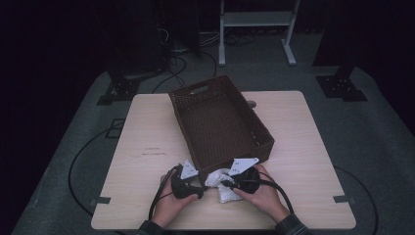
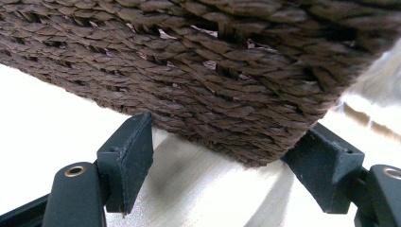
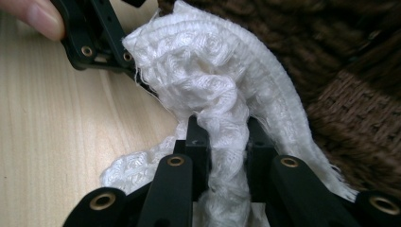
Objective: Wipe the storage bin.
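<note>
A white knitted cloth [image 1: 221,184] lies bunched on the table just in front of the brown woven basket [image 1: 222,125]. My right gripper [image 1: 226,182] is shut on a fold of the cloth [image 3: 215,90], which rises between its jaws. My left gripper [image 1: 197,188] is to the left of the cloth, and its jaws stand open. In the left gripper view the basket's near corner [image 2: 227,90] sits just beyond the open gripper [image 2: 231,156], with a bit of the white cloth [image 2: 378,80] at the right edge. The left gripper [image 3: 94,33] also appears beside the cloth in the right gripper view.
The light wooden table [image 1: 147,127] has free room left and right of the basket. Cables [image 1: 156,200] trail from both grippers towards the table's front edge. A metal stand [image 1: 254,29] and dark equipment stand on the floor beyond the table.
</note>
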`<action>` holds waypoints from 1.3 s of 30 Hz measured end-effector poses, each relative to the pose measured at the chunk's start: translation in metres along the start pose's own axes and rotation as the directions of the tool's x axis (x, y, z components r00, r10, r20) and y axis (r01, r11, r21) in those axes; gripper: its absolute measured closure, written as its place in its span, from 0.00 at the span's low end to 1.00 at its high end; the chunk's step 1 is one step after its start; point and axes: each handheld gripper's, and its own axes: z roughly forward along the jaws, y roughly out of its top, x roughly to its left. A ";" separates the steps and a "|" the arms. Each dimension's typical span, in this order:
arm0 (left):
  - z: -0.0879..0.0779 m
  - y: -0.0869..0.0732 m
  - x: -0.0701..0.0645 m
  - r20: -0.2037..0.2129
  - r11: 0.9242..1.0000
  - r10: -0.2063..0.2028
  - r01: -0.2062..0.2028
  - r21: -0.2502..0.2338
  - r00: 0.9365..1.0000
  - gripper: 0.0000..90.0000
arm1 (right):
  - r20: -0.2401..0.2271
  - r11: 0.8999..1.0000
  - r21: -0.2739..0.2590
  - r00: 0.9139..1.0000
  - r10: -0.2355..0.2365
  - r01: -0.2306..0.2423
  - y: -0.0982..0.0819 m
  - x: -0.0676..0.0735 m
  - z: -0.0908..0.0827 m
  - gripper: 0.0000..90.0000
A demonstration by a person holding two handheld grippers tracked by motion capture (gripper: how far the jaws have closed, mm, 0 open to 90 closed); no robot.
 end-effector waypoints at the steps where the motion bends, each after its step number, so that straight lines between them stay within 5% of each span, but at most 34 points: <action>1: 0.000 0.000 0.000 0.000 1.000 0.000 0.000 0.000 1.000 0.28 | -0.001 1.000 0.003 1.000 0.000 0.000 0.000 0.000 0.002 0.85; 17: 0.000 0.000 0.000 0.001 1.000 0.001 -0.001 0.004 1.000 0.28 | -0.010 0.999 0.047 1.000 -0.023 0.024 -0.001 0.004 0.016 0.85; 39: 0.000 0.000 0.000 0.001 1.000 0.005 -0.005 0.007 1.000 0.28 | -0.026 0.998 -0.049 0.999 -0.047 0.046 0.019 0.015 -0.001 0.85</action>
